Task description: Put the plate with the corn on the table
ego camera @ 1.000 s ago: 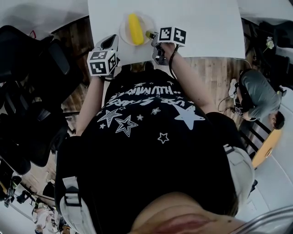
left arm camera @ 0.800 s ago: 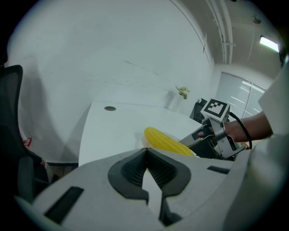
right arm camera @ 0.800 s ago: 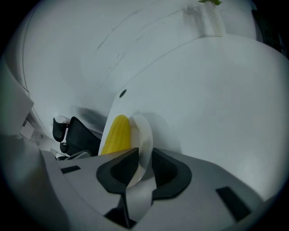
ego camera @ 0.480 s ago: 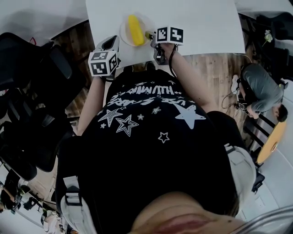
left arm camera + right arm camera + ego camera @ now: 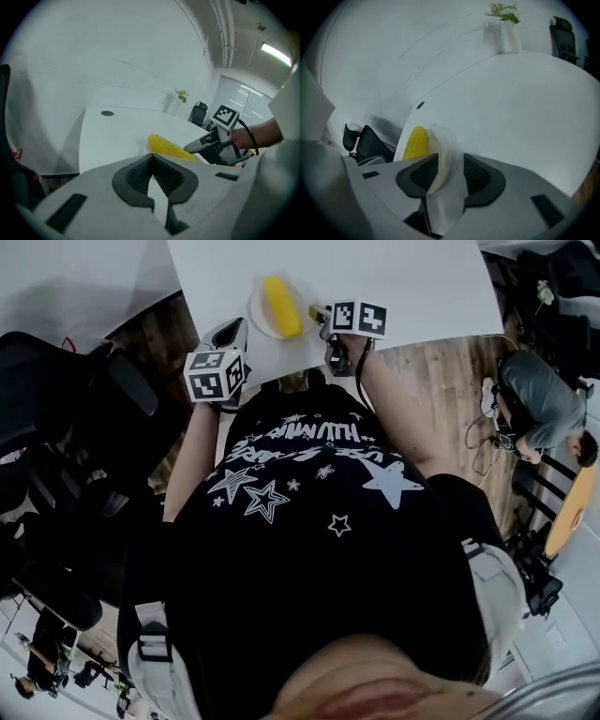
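Observation:
A white plate [image 5: 265, 317] with a yellow corn cob [image 5: 282, 304] lies on the white table [image 5: 412, 287], close to its near edge. My right gripper [image 5: 319, 315] is at the plate's right rim. In the right gripper view the plate [image 5: 443, 145] rim stands between the jaws of the right gripper [image 5: 451, 161], which are opening; the right pad is clear of the rim. The corn [image 5: 415, 143] shows behind the left jaw. My left gripper [image 5: 230, 334] hovers left of the plate, shut with nothing in it. It [image 5: 151, 159] looks across at the corn [image 5: 171, 147].
Black office chairs [image 5: 66, 427] crowd the left side. A person [image 5: 539, 413] sits on the wood floor at the right, near a round yellow table [image 5: 572, 507]. A small vase with a plant [image 5: 506, 28] stands at the table's far end, and a cable hole [image 5: 421, 105] lies beyond the plate.
The head view has shifted a little. Plate, corn and both grippers keep about the same places relative to each other.

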Tool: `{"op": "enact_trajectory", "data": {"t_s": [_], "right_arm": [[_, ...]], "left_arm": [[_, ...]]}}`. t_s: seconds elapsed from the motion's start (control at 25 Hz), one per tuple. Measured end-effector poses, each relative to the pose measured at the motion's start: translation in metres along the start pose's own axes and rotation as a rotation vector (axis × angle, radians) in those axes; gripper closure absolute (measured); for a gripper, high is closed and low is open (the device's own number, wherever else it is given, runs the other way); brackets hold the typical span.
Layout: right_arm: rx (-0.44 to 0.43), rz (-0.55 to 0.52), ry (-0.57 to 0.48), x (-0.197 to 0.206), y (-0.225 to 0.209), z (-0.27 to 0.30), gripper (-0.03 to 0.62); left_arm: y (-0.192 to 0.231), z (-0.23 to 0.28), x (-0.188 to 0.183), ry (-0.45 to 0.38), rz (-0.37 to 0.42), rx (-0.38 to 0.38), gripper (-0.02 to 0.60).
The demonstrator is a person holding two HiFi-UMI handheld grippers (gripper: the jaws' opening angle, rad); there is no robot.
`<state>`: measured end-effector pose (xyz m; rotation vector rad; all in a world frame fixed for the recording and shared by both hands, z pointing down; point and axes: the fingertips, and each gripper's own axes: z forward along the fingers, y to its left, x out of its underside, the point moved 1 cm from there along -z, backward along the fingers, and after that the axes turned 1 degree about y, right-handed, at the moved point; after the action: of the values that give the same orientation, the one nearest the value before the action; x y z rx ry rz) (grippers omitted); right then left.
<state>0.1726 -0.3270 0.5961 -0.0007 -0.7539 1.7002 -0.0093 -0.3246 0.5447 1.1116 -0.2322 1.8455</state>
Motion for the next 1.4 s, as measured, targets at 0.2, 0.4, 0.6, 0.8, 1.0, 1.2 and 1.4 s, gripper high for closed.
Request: {"op": "enact_trajectory", "data": {"t_s": [0.2, 0.4, 0.6, 0.8, 1.0, 1.2, 1.4], "right_arm": [[0.056, 0.045, -0.111, -0.007, -0.018, -0.016, 0.467], [0.136, 0.038, -0.177, -0.003, -0.035, -0.033, 0.496], [0.135, -0.012, -0.206, -0.003, -0.031, -0.042, 0.517], [0.099, -0.029, -0.23, -0.002, -0.02, -0.046, 0.551], [0.068, -0.058, -0.258, 0.022, -0.01, -0.063, 0.569], [0.038, -0.04, -0.291, 0.067, -0.011, -0.102, 0.576], [0.033, -0.042, -0.299, 0.117, -0.015, -0.142, 0.582]], "left_arm": [[0.013, -0.002, 0.0, 0.01, -0.002, 0.046, 0.576], [0.027, 0.009, 0.004, 0.017, 0.008, 0.071, 0.577], [0.025, 0.019, -0.002, 0.015, 0.025, 0.098, 0.577], [0.006, 0.007, -0.003, -0.005, 0.03, 0.082, 0.577], [-0.022, -0.024, 0.023, -0.024, 0.01, 0.062, 0.577], [-0.066, -0.061, 0.053, -0.034, 0.038, 0.054, 0.577], [-0.107, -0.101, 0.076, -0.053, 0.062, 0.045, 0.577]]}}
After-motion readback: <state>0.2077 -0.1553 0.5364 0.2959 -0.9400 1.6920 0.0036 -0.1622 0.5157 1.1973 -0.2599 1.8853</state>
